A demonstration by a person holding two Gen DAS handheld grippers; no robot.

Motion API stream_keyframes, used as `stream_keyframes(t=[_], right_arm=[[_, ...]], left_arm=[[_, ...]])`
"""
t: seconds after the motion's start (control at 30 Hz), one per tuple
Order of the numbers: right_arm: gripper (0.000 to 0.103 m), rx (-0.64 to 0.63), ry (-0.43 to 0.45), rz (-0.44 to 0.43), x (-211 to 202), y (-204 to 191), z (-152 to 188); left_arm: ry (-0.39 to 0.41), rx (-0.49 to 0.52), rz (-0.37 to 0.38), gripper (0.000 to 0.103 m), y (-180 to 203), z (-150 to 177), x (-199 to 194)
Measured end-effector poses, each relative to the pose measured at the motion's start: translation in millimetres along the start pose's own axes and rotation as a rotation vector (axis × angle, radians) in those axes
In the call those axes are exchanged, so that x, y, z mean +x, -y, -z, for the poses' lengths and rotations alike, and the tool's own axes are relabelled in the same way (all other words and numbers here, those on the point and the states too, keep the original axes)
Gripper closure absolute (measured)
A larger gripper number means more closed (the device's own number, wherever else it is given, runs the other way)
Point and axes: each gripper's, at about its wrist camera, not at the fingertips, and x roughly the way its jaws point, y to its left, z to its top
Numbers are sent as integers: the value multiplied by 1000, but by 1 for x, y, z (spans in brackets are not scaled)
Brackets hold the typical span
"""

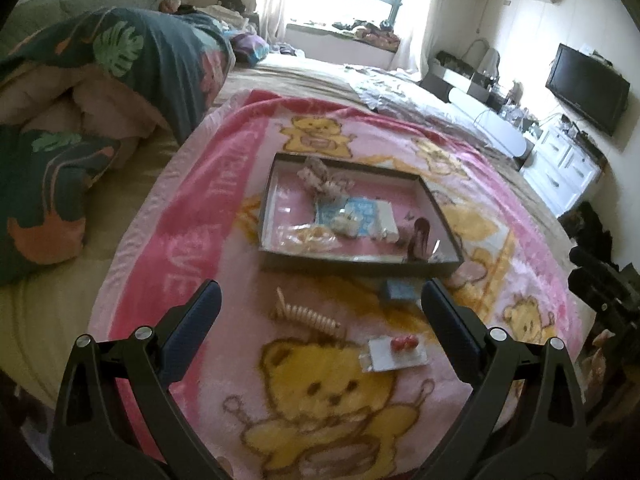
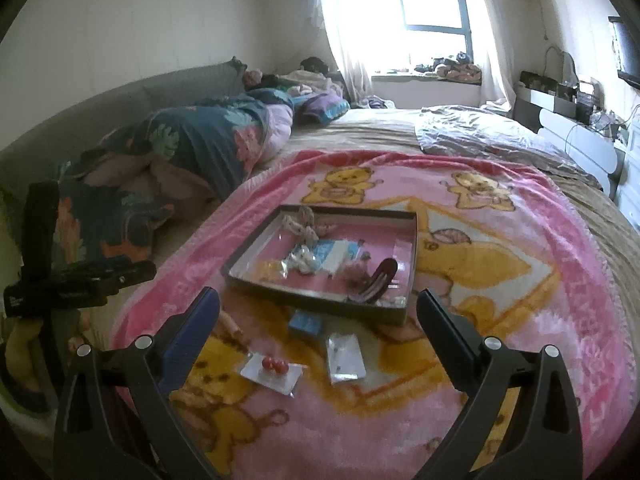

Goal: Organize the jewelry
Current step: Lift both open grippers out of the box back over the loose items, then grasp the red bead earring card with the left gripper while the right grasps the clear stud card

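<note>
On a pink bear blanket (image 2: pixel 520 320), the shallow tray (image 1: pixel 266 208) held most jewelry while both the left gripper (image 1: pixel 320 312) and right gripper (image 2: pixel 318 312) hovered spread and empty before it, where the red-bead card (image 2: pixel 272 370) could snag in the plush pile.

Shallow tray (image 2: pixel 412 256) w/ jewelry on blanket; red earring card (image 2: pixel 273 372) in front
</note>
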Motion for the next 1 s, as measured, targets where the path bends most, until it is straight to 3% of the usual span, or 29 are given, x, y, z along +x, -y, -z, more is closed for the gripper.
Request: stream_keyframes(t=[0.47,0.7,1.0], right_arm=[[5,-15,-103,44,17,8,37],[5,-18,-165,65,33,22,57],[5,-15,-263,15,74,40,73]], left_arm=[[-103,40,-16,9,-6,43,17],[-174,81,5,9,11,65,36],[-242,143,33,9,34,79,64]])
